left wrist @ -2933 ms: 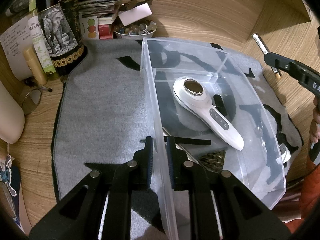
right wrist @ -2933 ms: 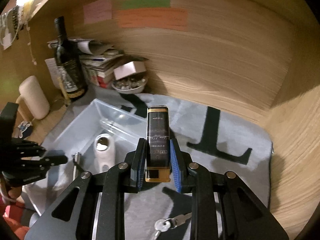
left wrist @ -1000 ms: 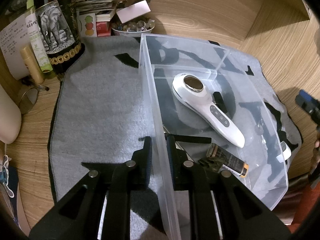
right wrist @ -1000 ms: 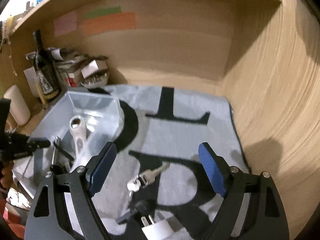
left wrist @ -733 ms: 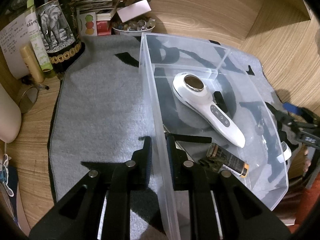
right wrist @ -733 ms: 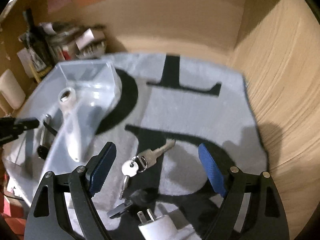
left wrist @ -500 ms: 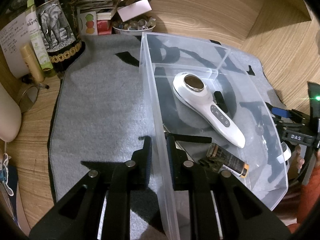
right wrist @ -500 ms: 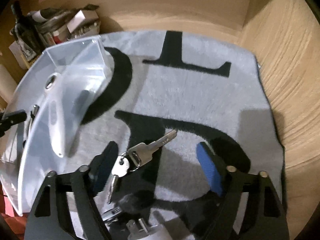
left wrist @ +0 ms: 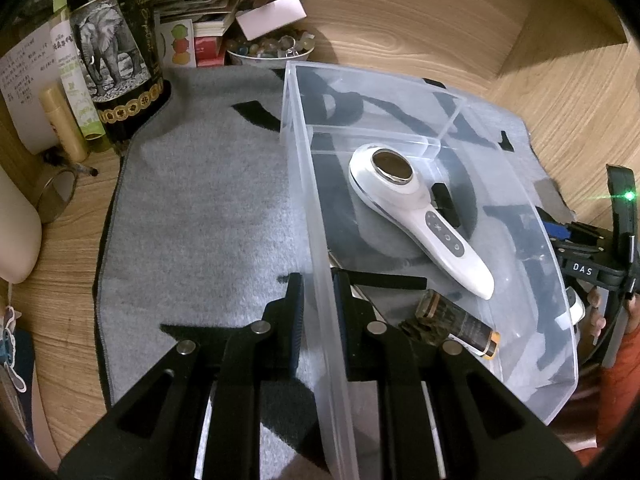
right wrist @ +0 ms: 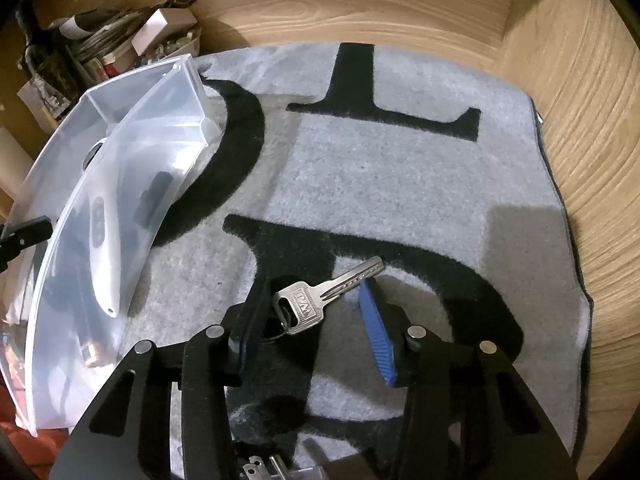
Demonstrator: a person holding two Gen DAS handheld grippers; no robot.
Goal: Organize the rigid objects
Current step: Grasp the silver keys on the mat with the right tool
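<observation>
While the right claw (right wrist: 316,312) stands wide open just above the grey mat (right wrist: 400,184), a silver key (right wrist: 324,292) lies flat on the mat between its two fingers. The key's square head sits close to the left finger, its ring partly hidden under that finger, and its blade slants up and to the right so that the tip ends just beside the blue pad (right wrist: 374,332) of the right finger. Neither pad visibly presses on the key. At the bottom edge of the right wrist view, nearer than the key, the metal prongs of a plug (right wrist: 268,466) show.

Left of the key stands the clear plastic bin (right wrist: 120,240) on the same mat. The left claw (left wrist: 318,312) is nearly closed, with the bin's near wall (left wrist: 320,280) pinched between its fingers: one finger outside, one inside. Within the bin, closest to that claw, lies a small dark bottle (left wrist: 456,322) with an orange end, and beyond it a white handheld device (left wrist: 416,216) lies diagonally, its round head toward the far wall. A small black piece (left wrist: 444,200) rests just beside the device.

Farther back on the wooden worktop (left wrist: 400,12), past the mat's edge, stand an elephant-printed tin (left wrist: 112,68) and a bowl of beads (left wrist: 272,48).
</observation>
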